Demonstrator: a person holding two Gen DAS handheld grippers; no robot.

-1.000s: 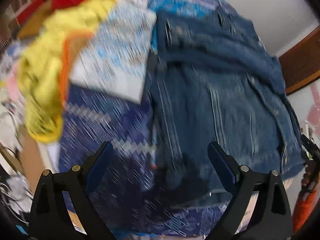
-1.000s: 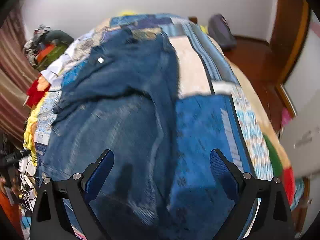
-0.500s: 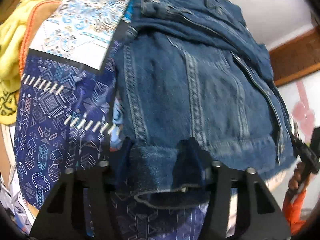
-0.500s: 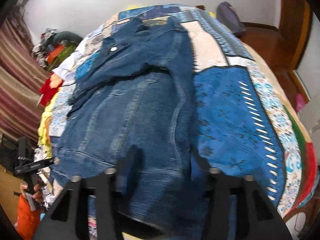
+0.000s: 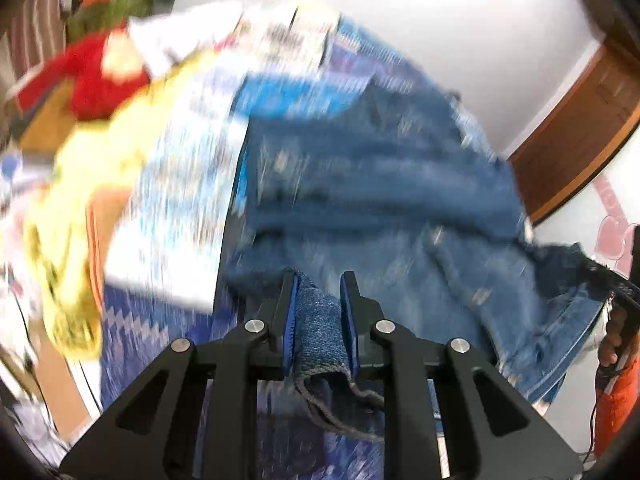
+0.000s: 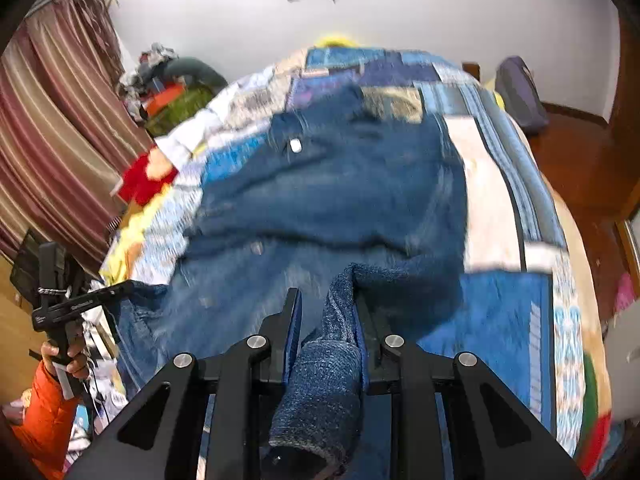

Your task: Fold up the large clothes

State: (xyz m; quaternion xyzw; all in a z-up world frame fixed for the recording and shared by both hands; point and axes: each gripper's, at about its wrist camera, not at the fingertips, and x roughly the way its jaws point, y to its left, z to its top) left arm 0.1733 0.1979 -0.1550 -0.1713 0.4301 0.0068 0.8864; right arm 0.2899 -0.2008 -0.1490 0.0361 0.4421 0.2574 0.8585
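Note:
A blue denim jacket (image 5: 380,184) lies spread on the patchwork bed cover (image 5: 172,208); it also shows in the right wrist view (image 6: 340,200). My left gripper (image 5: 318,284) is shut on the jacket's bottom hem, a fold of denim pinched between its fingers (image 5: 289,304). My right gripper (image 6: 326,300) is shut on the hem at the other bottom corner, denim bunched between its fingers (image 6: 294,320). Both hold the hem lifted above the bed. The left gripper also shows at the left of the right wrist view (image 6: 80,300).
Yellow (image 5: 68,200) and red (image 5: 92,80) clothes are piled on the bed's left side. A striped curtain (image 6: 48,140) hangs at left. A purple bag (image 6: 520,96) sits on the wooden floor (image 6: 576,152) to the right. A white wall stands behind the bed.
Both grippers have closed on the jacket's bottom hem and lifted it off the bed. Both views are blurred by motion.

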